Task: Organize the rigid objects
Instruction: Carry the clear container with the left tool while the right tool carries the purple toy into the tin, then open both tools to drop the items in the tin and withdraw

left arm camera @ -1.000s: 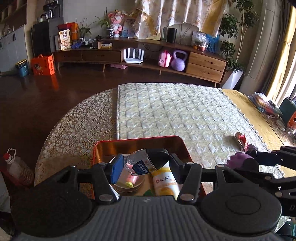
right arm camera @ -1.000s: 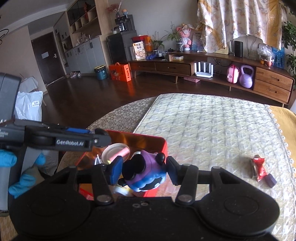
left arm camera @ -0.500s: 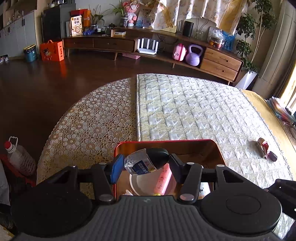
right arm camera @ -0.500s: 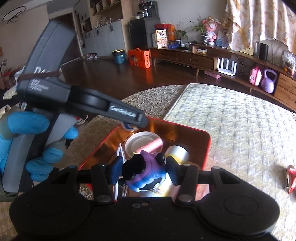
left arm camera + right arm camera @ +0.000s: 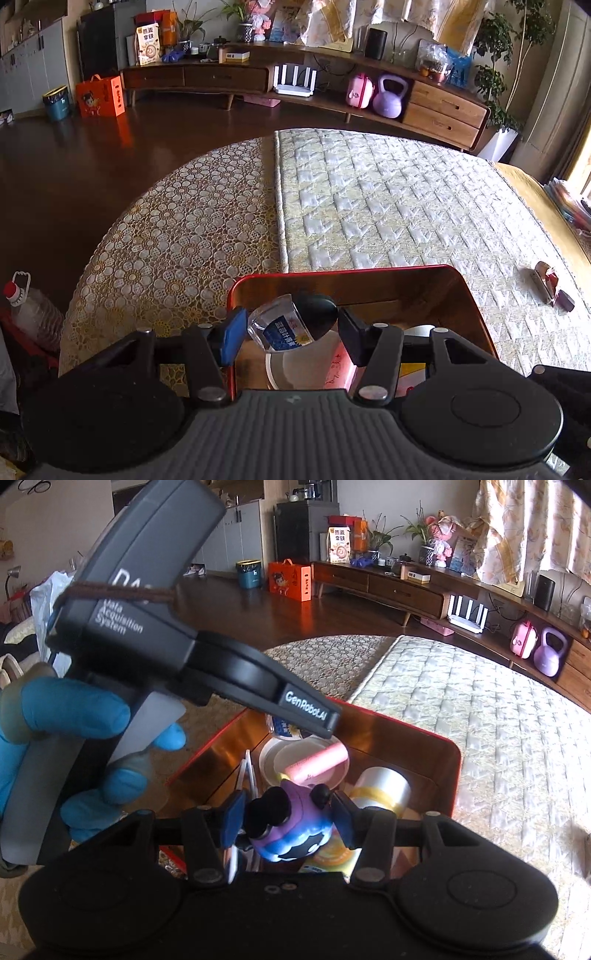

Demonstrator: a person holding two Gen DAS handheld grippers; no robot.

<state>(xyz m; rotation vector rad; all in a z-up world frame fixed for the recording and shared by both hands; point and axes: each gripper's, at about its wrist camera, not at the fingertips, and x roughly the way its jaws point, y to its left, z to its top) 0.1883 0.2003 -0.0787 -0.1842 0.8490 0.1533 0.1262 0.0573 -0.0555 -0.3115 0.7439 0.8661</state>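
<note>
With the left gripper (image 5: 290, 330) clamped on a small clear bottle (image 5: 282, 328) and the right gripper (image 5: 284, 821) clamped on a purple toy (image 5: 286, 829), both over the red tray (image 5: 343, 273), they should probably lower each into a free gap before letting go.

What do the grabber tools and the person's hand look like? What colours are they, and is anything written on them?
Each gripper is black, with two round discs and a ribbed grey body. One finger has a blue pad, the other a black one. From the right wrist view, the left gripper has white "GenRobot.AI" lettering and a brown cord round its grey body. The hand wears a blue glove.
</note>
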